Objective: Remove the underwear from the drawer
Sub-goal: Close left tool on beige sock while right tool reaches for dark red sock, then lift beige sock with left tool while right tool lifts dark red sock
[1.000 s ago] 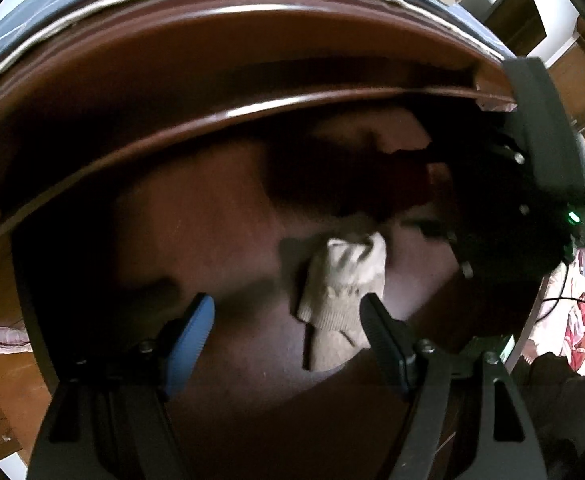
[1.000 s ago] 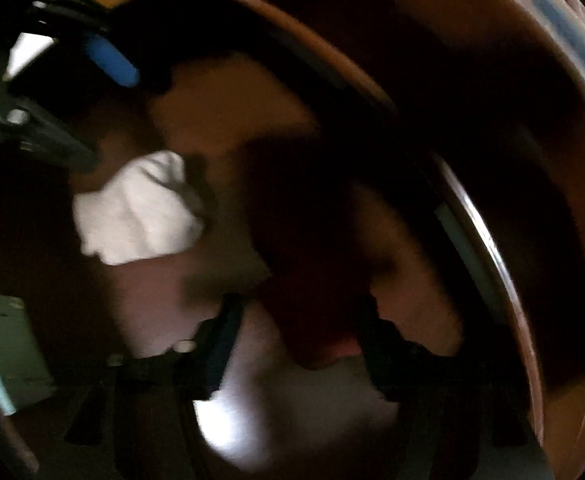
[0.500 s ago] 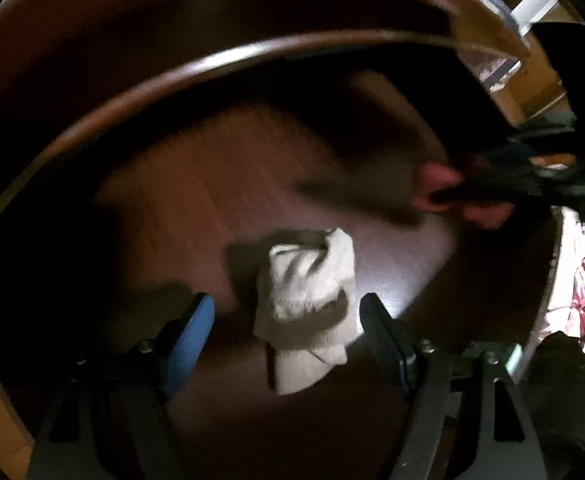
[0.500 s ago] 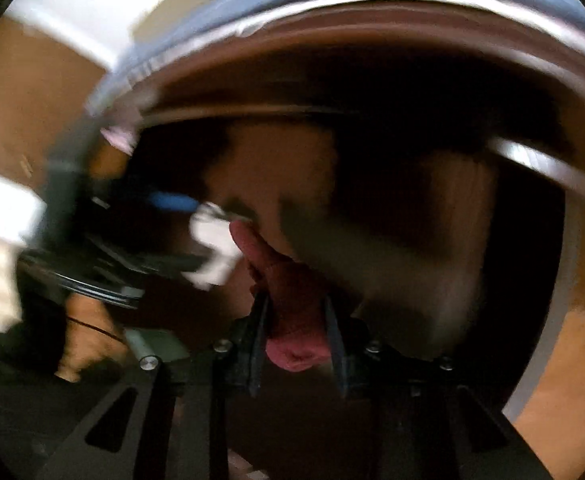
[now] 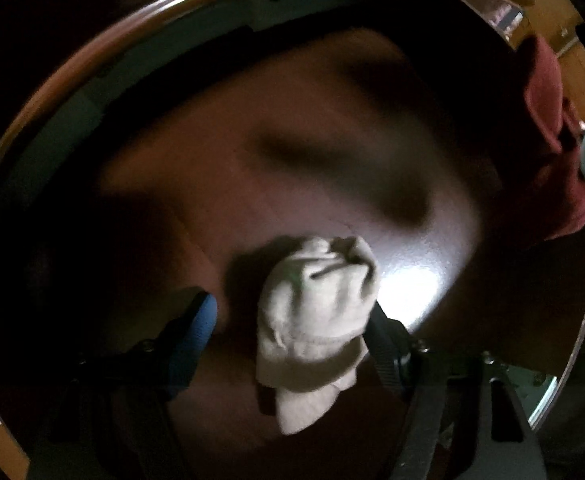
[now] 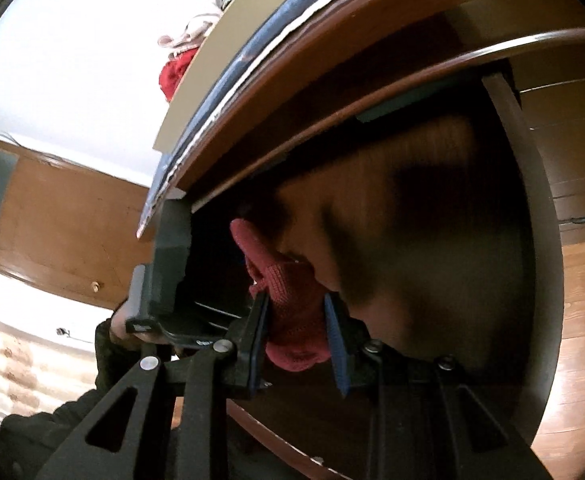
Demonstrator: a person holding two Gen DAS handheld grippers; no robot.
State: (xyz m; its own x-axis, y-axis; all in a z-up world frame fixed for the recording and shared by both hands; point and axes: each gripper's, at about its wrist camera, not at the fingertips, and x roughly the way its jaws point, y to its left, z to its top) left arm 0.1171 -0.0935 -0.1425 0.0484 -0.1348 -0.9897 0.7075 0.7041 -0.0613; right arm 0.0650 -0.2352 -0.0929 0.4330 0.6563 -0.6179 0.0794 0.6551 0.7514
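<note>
Lay on the drawer (image 5: 300, 184) floor between the left gripper (image 5: 292, 320) jaws: one garment (image 5: 316, 320). Gripped at the drawer's right edge, in the right gripper (image 6: 296, 320): another garment (image 6: 292, 304).

The red knit garment (image 6: 292, 312) is bunched into a narrow wad, clamped between the two pads of the right claw (image 6: 296, 320), which press on both its sides. Its upper end sticks up beyond the fingertips and its lower end bulges out below them; it hangs above the drawer (image 6: 432, 240) floor. The cream knit piece (image 5: 316, 320) lies crumpled on the dark wooden floor of the drawer, between the spread fingers of the left claw (image 5: 292, 320), nearer the right-hand finger.
</note>
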